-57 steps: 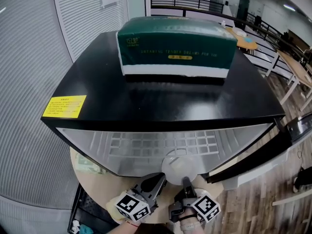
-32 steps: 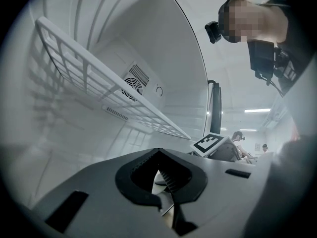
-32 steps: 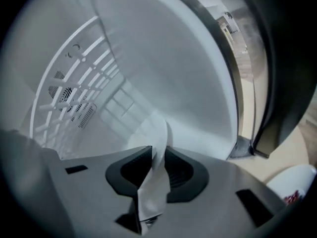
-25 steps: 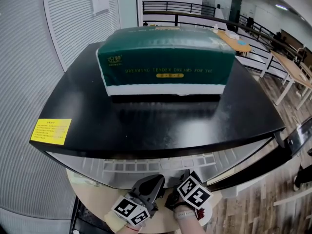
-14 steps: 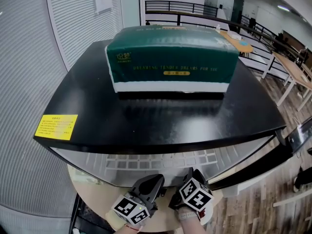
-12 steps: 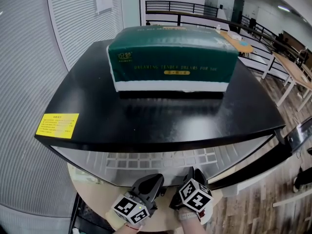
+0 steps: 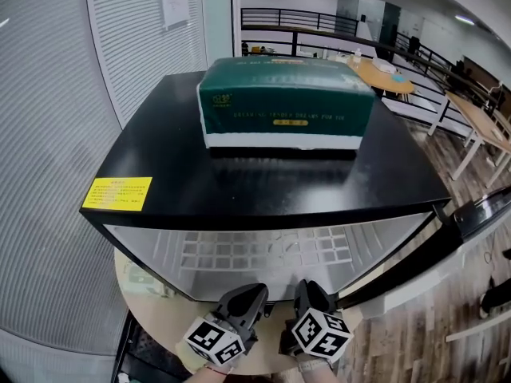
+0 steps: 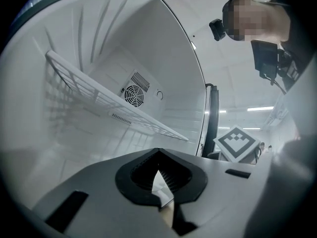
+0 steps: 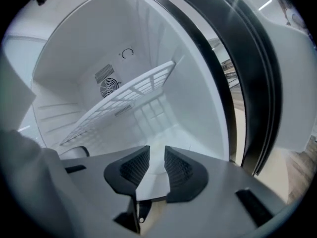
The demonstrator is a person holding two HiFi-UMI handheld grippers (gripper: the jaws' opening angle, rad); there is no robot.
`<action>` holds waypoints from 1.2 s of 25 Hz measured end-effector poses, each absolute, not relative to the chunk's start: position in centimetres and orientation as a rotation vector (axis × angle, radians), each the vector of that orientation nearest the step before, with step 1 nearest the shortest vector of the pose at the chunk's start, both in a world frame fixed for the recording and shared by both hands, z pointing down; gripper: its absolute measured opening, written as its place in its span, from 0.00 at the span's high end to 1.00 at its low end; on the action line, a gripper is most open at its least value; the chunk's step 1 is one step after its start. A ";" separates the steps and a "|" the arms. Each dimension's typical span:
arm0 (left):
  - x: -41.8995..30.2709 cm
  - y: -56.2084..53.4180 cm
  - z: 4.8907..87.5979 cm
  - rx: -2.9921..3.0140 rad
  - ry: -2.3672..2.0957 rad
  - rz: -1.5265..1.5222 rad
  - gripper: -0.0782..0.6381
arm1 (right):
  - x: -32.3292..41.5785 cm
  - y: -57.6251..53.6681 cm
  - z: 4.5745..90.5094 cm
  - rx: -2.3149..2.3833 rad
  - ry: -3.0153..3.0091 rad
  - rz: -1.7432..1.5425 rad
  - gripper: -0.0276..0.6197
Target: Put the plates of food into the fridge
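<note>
The black-topped fridge stands open, white inside.

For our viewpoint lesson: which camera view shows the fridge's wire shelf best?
The right gripper view: the wire shelf shows its grid plainly. Left gripper view: slanted, its grid fainter. Head view: only a faint grid under the fridge top.

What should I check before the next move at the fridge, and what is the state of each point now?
1. Fridge door open: ok.
2. Right gripper empty: ok; its jaws stand apart, have just been opening, nothing between them.
3. Left gripper empty: ok; its jaws are together.
4. Wire shelf in place: ok.
5. Plate stored inside: cannot tell; none is in view.
</note>
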State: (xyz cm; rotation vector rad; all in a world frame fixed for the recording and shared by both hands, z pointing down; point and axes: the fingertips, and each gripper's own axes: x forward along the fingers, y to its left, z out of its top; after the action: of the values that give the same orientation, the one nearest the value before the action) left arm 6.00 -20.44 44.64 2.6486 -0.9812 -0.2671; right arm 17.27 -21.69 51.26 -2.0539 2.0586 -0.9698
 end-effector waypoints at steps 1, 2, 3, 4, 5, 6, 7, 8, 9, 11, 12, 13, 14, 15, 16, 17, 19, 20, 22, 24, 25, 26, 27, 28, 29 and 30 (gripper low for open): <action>5.8 -20.3 44.6 2.648 -0.987 -0.269 0.90 | 16.7 -21.2 50.9 -2.013 2.091 -0.967 0.81; 5.5 -20.1 44.6 2.647 -0.993 -0.272 0.90 | 16.3 -20.7 50.5 -1.973 2.119 -0.961 0.81; 5.2 -19.9 44.5 2.644 -1.001 -0.275 0.90 | 15.8 -20.2 50.1 -1.929 2.137 -0.959 0.82; 4.9 -19.7 44.5 2.641 -1.009 -0.276 0.90 | 15.4 -19.6 49.7 -1.878 2.145 -0.963 0.83; 4.6 -19.5 44.4 2.638 -1.016 -0.277 0.90 | 14.9 -19.0 49.2 -1.824 2.150 -0.967 0.84; 4.3 -19.2 44.4 2.638 -1.021 -0.278 0.90 | 14.5 -18.5 48.7 -1.776 2.158 -0.964 0.85; 4.0 -18.9 44.2 2.638 -1.026 -0.279 0.90 | 14.1 -17.9 48.2 -1.744 2.175 -0.950 0.86; 3.7 -18.6 44.0 2.640 -1.031 -0.281 0.90 | 13.7 -17.4 47.7 -1.728 2.202 -0.926 0.88; 3.4 -18.3 43.8 2.642 -1.037 -0.283 0.90 | 13.3 -16.9 47.3 -1.721 2.233 -0.895 0.91; 2.7 -17.7 43.2 2.641 -1.054 -0.289 0.90 | 12.6 -15.9 46.5 -1.708 2.288 -0.843 0.93; 2.4 -17.4 42.9 2.639 -1.064 -0.293 0.90 | 12.2 -15.4 46.3 -1.697 2.305 -0.835 0.94; 2.0 -17.0 42.6 2.637 -1.073 -0.297 0.90 | 11.9 -14.9 46.1 -1.686 2.318 -0.831 0.94; 1.7 -16.6 42.5 2.635 -1.080 -0.301 0.90 | 11.6 -14.5 45.9 -1.677 2.331 -0.822 0.94; 1.5 -16.2 42.4 2.632 -1.086 -0.302 0.90 | 11.3 -14.1 45.7 -1.672 2.348 -0.800 0.94; 1.3 -15.8 42.3 2.628 -1.088 -0.302 0.90 | 11.1 -13.7 45.4 -1.672 2.368 -0.767 0.94; 1.1 -15.3 42.2 2.625 -1.089 -0.302 0.90 | 10.8 -13.2 44.9 -1.672 2.388 -0.728 0.94; 0.8 -14.3 42.1 2.617 -1.090 -0.300 0.90 | 10.5 -12.4 43.9 -1.667 2.423 -0.669 0.94; 0.7 -13.8 42.0 2.612 -1.091 -0.301 0.90 | 10.4 -12.0 43.4 -1.663 2.435 -0.650 0.94; 0.4 -12.8 41.8 2.599 -1.092 -0.304 0.90 | 10.3 -11.1 42.7 -1.659 2.447 -0.628 0.94; 0.0 -11.7 41.7 2.588 -1.090 -0.306 0.90 | 10.3 -10.3 42.1 -1.660 2.446 -0.616 0.94; -0.2 -11.2 41.6 2.587 -1.090 -0.306 0.90 | 10.3 -9.9 41.8 -1.661 2.445 -0.609 0.94; -0.4 -10.8 41.4 2.588 -1.091 -0.306 0.90 | 10.2 -9.5 41.6 -1.661 2.447 -0.601 0.94; -0.6 -10.3 41.3 2.590 -1.093 -0.307 0.90 | 10.2 -9.2 41.3 -1.662 2.450 -0.593 0.94; -0.8 -9.8 41.1 2.593 -1.096 -0.310 0.90 | 10.2 -8.8 41.2 -1.662 2.457 -0.584 0.94; -1.0 -9.4 40.9 2.596 -1.098 -0.313 0.90 | 10.1 -8.4 41.0 -1.661 2.466 -0.576 0.94; -1.1 -9.0 40.7 2.599 -1.100 -0.317 0.90 | 10.0 -8.0 40.8 -1.658 2.476 -0.569 0.94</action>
State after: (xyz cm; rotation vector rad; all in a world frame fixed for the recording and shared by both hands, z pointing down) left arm -1.12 -9.00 40.67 2.5986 -1.0999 -0.3170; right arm 9.99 -7.98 40.85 -1.6580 2.4761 -0.5689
